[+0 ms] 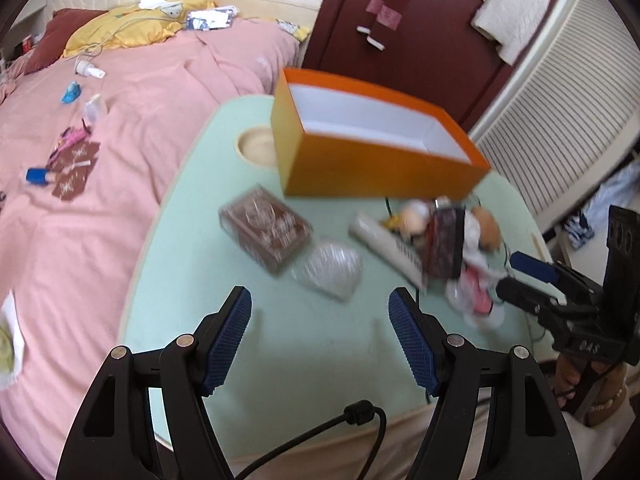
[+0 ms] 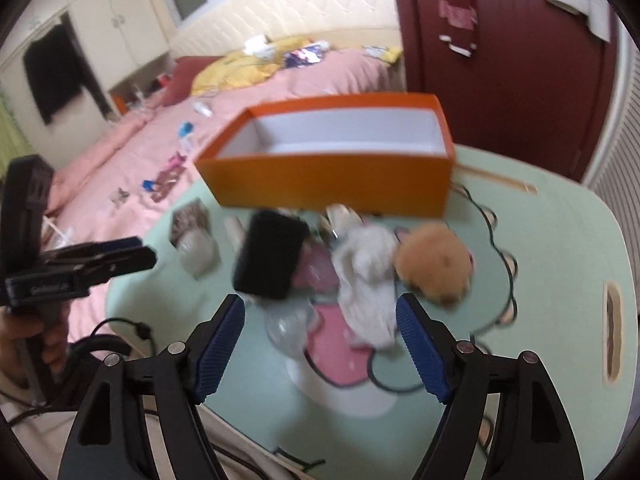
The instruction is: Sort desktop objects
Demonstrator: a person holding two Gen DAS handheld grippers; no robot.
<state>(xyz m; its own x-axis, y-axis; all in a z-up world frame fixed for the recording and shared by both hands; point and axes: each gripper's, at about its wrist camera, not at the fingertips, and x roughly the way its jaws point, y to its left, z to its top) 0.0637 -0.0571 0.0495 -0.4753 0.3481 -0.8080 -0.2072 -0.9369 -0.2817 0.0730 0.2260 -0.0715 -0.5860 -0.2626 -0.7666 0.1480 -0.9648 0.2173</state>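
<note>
Both grippers, left (image 1: pixel 320 340) and right (image 2: pixel 320 344), hovered with jaws wide and empty above the bench (image 1: pixel 320 360); the orange box (image 1: pixel 380 168) looked empty, though blurred.

1. Ahead of your tongs and to their left lies a bed (image 1: pixel 132 128) under a pink cover, with a cream padded headboard (image 2: pixel 304 4).
2. Beyond them stands a dark red door (image 1: pixel 432 28).
3. Far left, pale cupboards (image 2: pixel 120 20).

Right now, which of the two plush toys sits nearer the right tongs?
The white plush: it runs down between the open right tongs; the tan plush sits just past the right-hand finger.
</note>
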